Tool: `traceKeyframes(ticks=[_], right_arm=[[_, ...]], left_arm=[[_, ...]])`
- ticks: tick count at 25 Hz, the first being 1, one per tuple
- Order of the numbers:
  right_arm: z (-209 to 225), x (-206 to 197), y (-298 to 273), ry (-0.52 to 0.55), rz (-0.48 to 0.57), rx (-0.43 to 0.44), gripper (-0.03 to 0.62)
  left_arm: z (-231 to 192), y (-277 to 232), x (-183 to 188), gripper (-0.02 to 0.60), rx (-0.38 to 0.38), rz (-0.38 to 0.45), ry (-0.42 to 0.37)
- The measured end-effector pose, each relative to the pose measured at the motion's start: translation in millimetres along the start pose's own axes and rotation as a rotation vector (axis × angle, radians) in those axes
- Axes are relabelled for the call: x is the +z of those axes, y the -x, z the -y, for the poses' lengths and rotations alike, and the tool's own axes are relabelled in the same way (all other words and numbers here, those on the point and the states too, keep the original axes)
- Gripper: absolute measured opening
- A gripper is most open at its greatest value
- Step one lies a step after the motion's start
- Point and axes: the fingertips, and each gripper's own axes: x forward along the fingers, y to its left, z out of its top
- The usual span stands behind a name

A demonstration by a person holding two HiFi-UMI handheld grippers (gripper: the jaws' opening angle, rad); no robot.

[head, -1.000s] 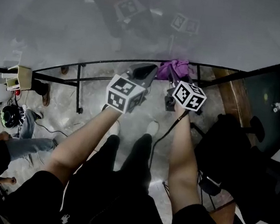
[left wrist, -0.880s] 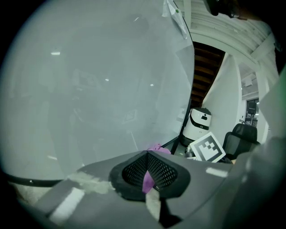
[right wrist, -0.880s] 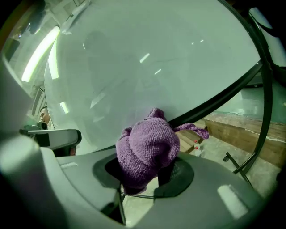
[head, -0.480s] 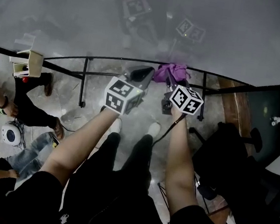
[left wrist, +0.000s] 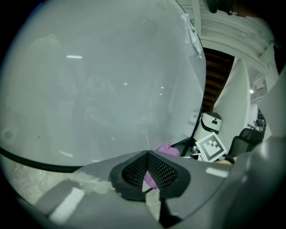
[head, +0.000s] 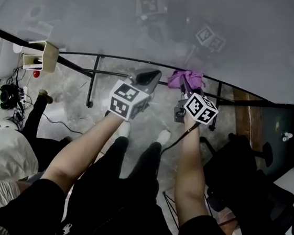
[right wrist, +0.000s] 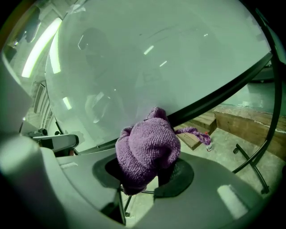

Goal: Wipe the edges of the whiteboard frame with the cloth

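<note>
Cloth (right wrist: 147, 152), purple and bunched, sits clamped in right jaws; left jaws closed.

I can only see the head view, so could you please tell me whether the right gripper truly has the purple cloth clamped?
Observer: Yes. The right gripper view shows the right gripper shut on the bunched purple textured cloth.
Operator: Thank you. Does any of it hang loose?
Observer: One thin twisted tail sticks out to the side, free of the jaws.
Operator: And is the left gripper holding anything?
Observer: No. The left gripper has its jaws together, with nothing between them.
</note>
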Motion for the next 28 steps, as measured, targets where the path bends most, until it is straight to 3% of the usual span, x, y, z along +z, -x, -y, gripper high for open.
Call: traceKeyframes(ticks=[9, 15, 28], right_arm=[[-34, -18, -25, 0.017, -0.028, -0.031, 0.153], [-51, -24, -36, 0.017, -0.023, -0.058, 0.153], [-60, -26, -37, 0.018, -0.055, -0.062, 0.154]], left_arm=[[-45, 29, -2, 0.004, -0.016, 0.011, 0.037], [-69, 45, 3, 0.003, -0.033, 0.013, 0.018], [-76, 68, 1, 0.003, -0.004, 0.036, 0.031]])
